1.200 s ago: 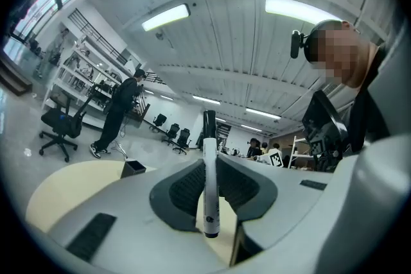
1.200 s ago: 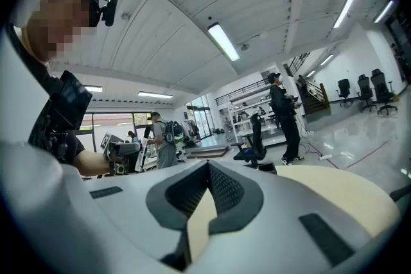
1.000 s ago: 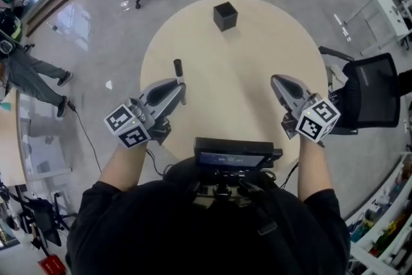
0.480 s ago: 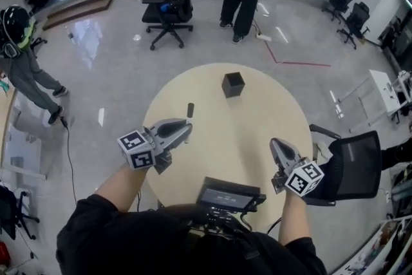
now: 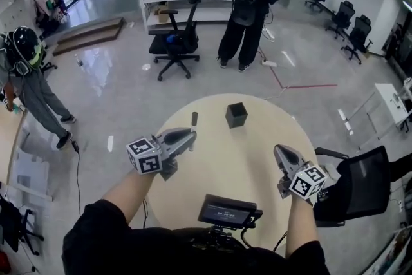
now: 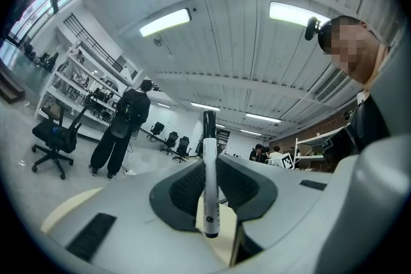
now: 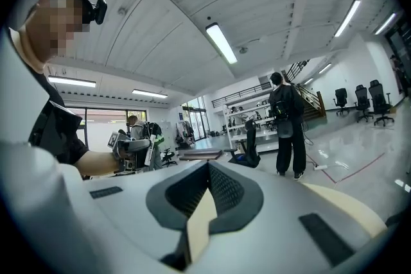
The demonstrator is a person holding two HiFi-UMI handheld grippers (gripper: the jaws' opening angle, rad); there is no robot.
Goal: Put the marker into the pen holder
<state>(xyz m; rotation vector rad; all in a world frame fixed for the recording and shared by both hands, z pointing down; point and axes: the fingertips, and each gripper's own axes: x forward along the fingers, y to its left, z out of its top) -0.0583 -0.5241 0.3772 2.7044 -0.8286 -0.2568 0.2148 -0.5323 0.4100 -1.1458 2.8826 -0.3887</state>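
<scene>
Carry step. Left tongs (image 5: 190,134) pinch marker (image 6: 209,196), upright, above bench (image 5: 225,167) left side. Holder (image 5: 236,114) far centre, apart, to marker's right. Right tongs (image 5: 279,151) pressed together, empty, near right. Next: bring marker above holder mouth, lower, release.

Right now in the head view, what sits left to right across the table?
Across the table: left gripper with the marker clamped in its jaws → pen holder → right gripper.

marker (image 5: 194,118): body hidden in left gripper (image 5: 191,133) fingers | table (image 5: 225,161): near edge behind person (image 5: 129,241)
</scene>
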